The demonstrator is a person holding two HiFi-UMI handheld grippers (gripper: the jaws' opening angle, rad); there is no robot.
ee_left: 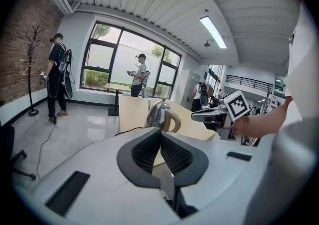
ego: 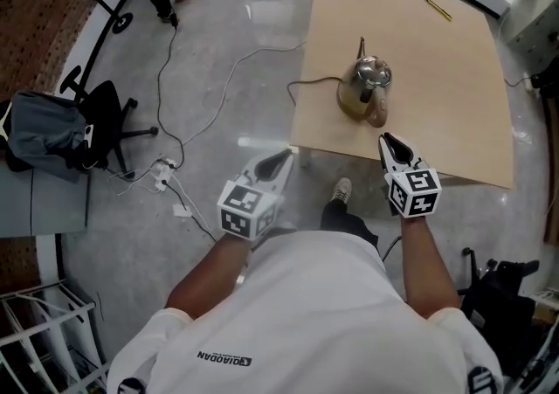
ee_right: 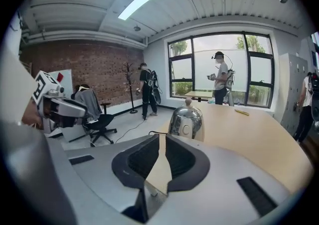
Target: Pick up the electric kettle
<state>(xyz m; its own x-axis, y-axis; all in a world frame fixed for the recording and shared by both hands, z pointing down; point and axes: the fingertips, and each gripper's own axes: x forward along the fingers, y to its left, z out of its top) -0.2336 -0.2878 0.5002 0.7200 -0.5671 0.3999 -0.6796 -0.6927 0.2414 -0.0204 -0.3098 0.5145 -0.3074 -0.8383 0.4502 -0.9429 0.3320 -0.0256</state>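
Head view, biggest thing first: what is there?

The grey floor [ego: 218, 51], then the wooden table [ego: 437, 86] on the right half. The person's white-shirted torso [ego: 306, 322] fills the bottom, with both forearms reaching forward.

And off to the left?

A black office chair [ego: 109, 113] with a grey garment hung on it, well apart from the table.

Where is the electric kettle [ego: 367, 86]?

It stands upright on the table, near the near-left corner, with its handle turned toward the person. A black cable [ego: 314, 82] runs from it over the table's left edge and down to the floor.

What about the grippers?

The left gripper [ego: 286, 155] hangs over the floor just off the table's near corner. In the left gripper view its ribbed pads meet at the tips with nothing between them. The kettle shows beyond them, apart.

And the right one?

The right gripper [ego: 385, 138] sits over the table's near edge, pointing at the kettle and just short of its handle, not touching. In the right gripper view its jaws are drawn together and empty, with the kettle ahead and slightly to the right.

Anything smaller?

A yellow pen [ego: 438, 9] lies near the table's far edge, well apart from the kettle.
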